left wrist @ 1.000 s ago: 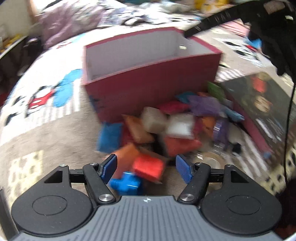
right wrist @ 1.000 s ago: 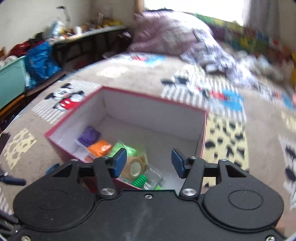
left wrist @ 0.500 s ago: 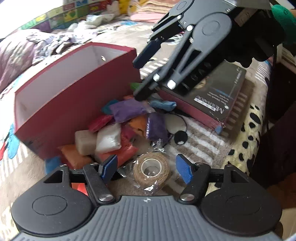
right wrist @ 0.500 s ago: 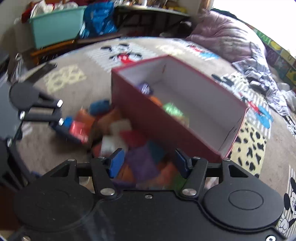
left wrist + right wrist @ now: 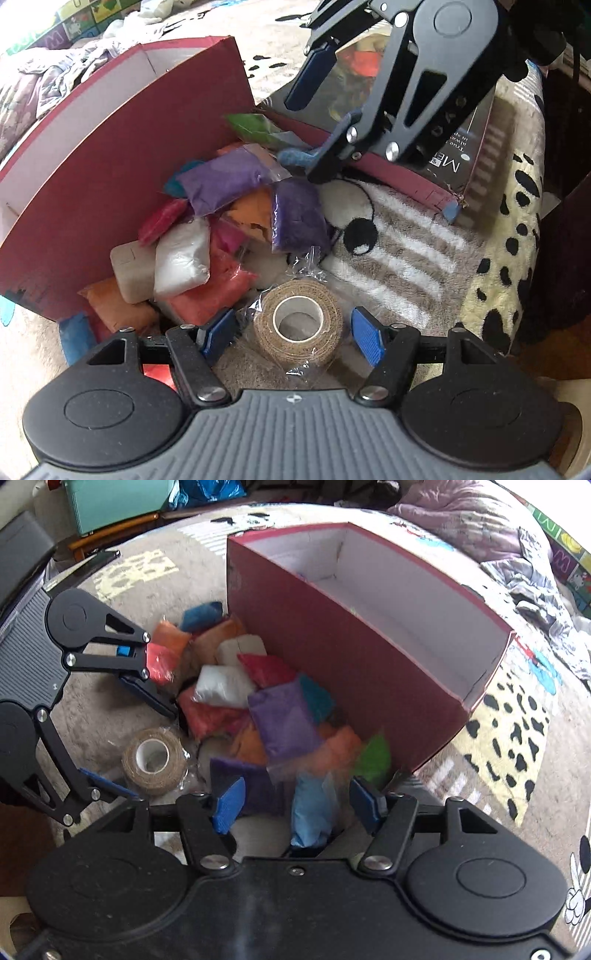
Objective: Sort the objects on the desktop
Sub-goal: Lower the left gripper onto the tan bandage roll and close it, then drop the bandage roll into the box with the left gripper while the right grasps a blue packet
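Item: roll of brown wrap (image 5: 298,325) in clear film, lying flat on the rug (image 5: 402,258), near right of the heap of coloured clay packets (image 5: 207,236) beside the red box (image 5: 354,672).

Left gripper (image 5: 291,334): jaws spread, straddling the roll; apparently not touching.

Right gripper (image 5: 299,806): jaws spread over a blue packet (image 5: 308,812).

Handling: close squarely across the roll's sides, catching no loose film; lift clear into the box.

I count one red box (image 5: 354,657), one roll of tape (image 5: 297,326) and one dark book (image 5: 458,147) in front of me. Of the little bags piled by the box I see two purple (image 5: 282,720), one white (image 5: 221,686), one green (image 5: 375,755) and one light blue (image 5: 310,808). The orange and red ones overlap too much for me to number.
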